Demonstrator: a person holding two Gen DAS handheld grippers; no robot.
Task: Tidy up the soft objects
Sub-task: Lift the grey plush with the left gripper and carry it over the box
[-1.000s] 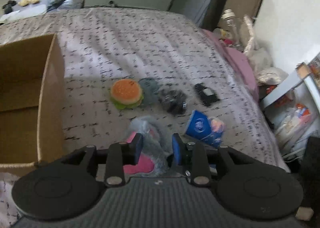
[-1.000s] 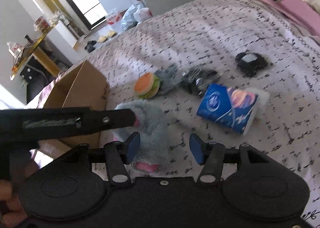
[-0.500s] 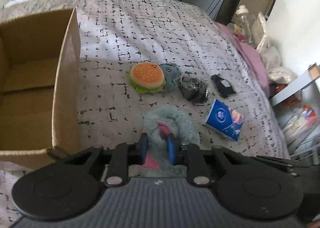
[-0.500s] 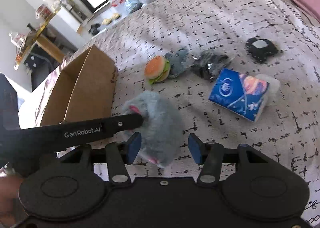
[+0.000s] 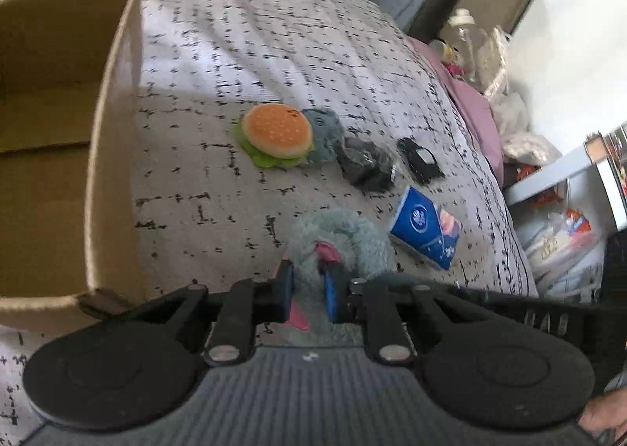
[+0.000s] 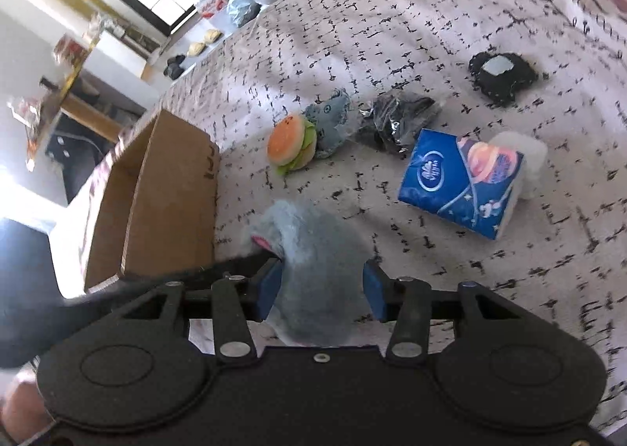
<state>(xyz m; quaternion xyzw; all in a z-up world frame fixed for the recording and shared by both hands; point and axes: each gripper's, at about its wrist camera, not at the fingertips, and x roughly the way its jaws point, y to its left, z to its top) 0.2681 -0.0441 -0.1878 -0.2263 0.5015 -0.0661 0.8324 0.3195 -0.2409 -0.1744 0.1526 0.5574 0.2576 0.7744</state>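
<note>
Change since earlier frame: rising off the bedspread, grey plush toy, now hanging at lower centre of both views with the box nearer on the left.
Left gripper: clamping a fold of the grey plush toy between narrowly spaced blue pads.
Right gripper: bracketing the toy's body, blue pads touching the fur on both sides; squeezing or merely resting, not discernible.
Cardboard box: standing open at frame left, just beside the toy.
Burger plush: lying at centre, touching a small blue-grey plush.
Black bundle in clear wrap: lying right of that pair.
Black pouch: lying further right.
Blue tissue pack: lying right of the toy.
</note>
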